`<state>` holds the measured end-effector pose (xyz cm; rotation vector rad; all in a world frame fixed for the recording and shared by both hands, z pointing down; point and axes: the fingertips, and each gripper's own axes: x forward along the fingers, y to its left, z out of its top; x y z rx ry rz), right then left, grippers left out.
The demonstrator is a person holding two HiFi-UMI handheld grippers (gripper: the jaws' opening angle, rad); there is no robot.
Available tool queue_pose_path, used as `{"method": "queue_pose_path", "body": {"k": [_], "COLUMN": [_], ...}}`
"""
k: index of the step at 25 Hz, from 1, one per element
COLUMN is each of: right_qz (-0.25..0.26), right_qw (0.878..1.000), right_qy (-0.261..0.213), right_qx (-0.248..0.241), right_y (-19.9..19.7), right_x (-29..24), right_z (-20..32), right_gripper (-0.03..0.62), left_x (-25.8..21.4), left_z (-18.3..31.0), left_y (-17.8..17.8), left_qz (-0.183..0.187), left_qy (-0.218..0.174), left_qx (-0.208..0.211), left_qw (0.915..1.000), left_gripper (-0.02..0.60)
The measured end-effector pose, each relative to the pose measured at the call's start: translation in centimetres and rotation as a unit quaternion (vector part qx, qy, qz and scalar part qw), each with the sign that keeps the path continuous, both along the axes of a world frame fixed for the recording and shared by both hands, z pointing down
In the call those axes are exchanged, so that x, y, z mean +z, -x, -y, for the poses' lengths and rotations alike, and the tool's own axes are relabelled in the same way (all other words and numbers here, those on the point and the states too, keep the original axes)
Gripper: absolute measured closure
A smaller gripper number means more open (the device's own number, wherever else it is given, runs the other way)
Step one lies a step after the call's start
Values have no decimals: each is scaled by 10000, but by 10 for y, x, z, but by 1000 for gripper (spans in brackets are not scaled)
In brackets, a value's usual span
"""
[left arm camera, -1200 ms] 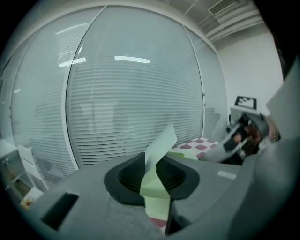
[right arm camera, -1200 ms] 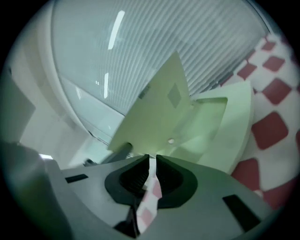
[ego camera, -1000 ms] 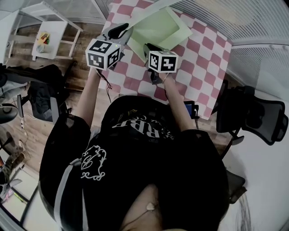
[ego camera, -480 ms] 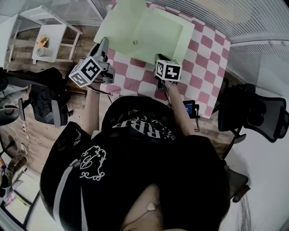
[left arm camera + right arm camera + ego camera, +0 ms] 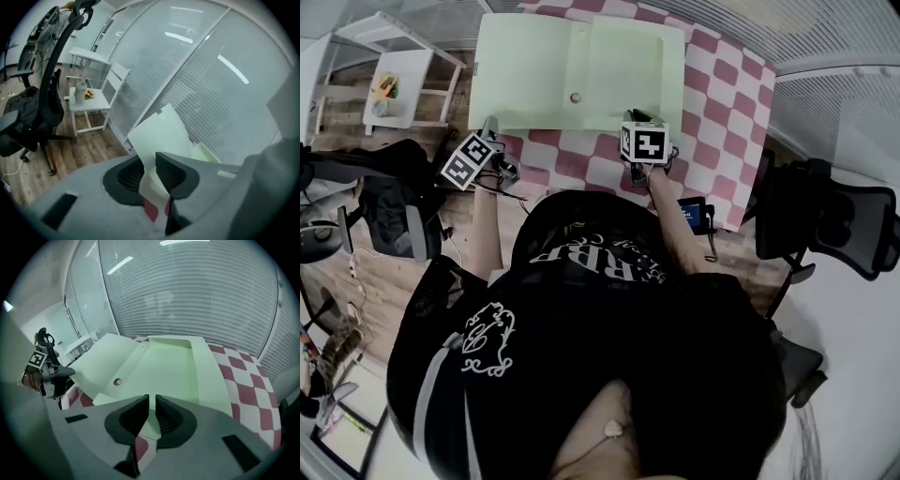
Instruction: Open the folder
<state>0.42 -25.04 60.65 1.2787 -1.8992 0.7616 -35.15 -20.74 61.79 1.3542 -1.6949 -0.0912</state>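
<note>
Head view, folder (image 5: 609, 66): wide open and flat on the checked worktop (image 5: 717, 103), up at the far side.
Head view, left cover (image 5: 525, 70): sticking out past the left side of the worktop.
Head view, left tongs (image 5: 492, 129): right at the near corner of that cover.
Head view, right tongs (image 5: 637, 120): at the near edge of the right half of the folder.
Left gripper view, tongs: opening now, only a small gap so far, with the thin corner of the cover in the gap and no squeeze on it.
Left gripper view, good way: open a little more first, then pull straight back off the corner, slowly, with no dragging and no flipping the cover shut.
Right gripper view, tongs: closed tight with nothing pinched, tips just over the near edge of the flat folder. Cannot tell if touching.
Right gripper view, good way: press down softly there during the letting go, to stop any sliding toward the hanging side.
Job so far: looks almost done.
</note>
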Motion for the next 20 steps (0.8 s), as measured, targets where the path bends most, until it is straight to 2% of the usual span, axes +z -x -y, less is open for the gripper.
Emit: {"method": "queue_pose_path", "body": {"k": [5,8,10,13,15,17,20], "right_qz": [-206,-93,86,478,708,863,1061], "right_qw": [9987,9986,9988,9978,9961,9945,9915], "right_qy": [-415,-465,-412,-403,-441,-480,-602], "right_qx": [-228,-239,-242,-233,-286,-351,-452], "right_y": [9,10,12,13,11,6,-5], "right_x": [-15,-21,-27,-41,-50,-59,-72], "right_z": [3,0,-9,-29,-42,-55,-77], "right_gripper": [580,580,579,579,579,579,579], "left_x": [25,38,38,34,26,5,-38], "left_z": [-4,-4,-3,-9,-15,-20,-28], "left_y": [10,12,10,11,13,12,-4], "left_qz": [331,554,668,548,432,383,279], "left_qy": [575,841,847,650,423,6,-694], "left_qx": [-133,-100,-103,-384,-597,-608,-412], "left_qw": [9977,9949,9941,9956,9964,9974,9963], "left_gripper": [477,451,451,434,395,344,325]}}
